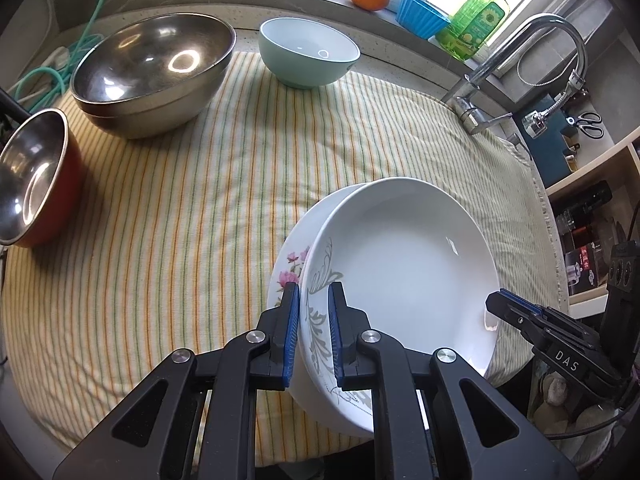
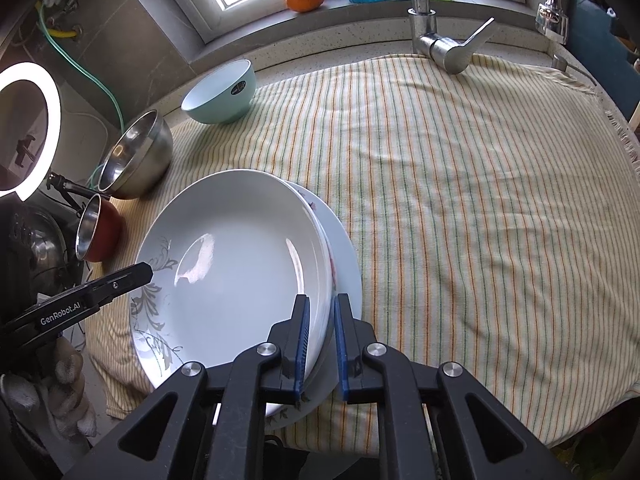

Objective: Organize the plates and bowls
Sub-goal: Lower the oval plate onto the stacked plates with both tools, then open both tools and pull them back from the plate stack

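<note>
Near the front edge of the striped cloth (image 2: 480, 200), left gripper (image 1: 314, 320) and right gripper (image 2: 321, 336) each pinch opposite rims of the white plate (image 2: 240, 264) atop a floral plate (image 1: 290, 264); likely stiff, slippery, breakable glazed ware, best gripped at rims; casings read "GenRobot.AI", "DAS".

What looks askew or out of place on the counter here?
The top plate sits tilted and off-centre on the flowered plate beneath, gripped at opposite rims by the left gripper and right gripper. Nothing looks spilled or broken.
</note>
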### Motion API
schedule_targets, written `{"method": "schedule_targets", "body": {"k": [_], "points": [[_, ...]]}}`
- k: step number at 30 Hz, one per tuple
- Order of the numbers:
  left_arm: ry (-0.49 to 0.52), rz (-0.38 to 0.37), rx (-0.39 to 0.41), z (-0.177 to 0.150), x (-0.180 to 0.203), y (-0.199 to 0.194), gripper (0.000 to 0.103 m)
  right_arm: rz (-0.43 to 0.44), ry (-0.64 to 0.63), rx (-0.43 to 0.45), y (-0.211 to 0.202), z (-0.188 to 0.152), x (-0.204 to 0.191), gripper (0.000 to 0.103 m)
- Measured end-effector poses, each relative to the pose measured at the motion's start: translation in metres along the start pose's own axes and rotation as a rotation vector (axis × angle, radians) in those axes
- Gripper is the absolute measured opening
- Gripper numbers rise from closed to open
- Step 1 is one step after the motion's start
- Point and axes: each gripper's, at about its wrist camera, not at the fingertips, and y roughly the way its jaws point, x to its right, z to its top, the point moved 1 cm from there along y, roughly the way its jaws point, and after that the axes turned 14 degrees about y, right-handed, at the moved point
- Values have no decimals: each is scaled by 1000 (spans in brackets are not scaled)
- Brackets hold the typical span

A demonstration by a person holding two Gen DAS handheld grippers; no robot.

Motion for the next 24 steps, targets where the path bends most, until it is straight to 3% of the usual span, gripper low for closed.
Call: {"method": "schedule_targets", "body": {"k": [12,24], "points": [[-25,7,33,-2,-9,-14,11,-7,0,33,-14,4,-3,16],[-76,43,80,-2,-35,-35,11,46,-40,48,-22,14,-35,16]]}}
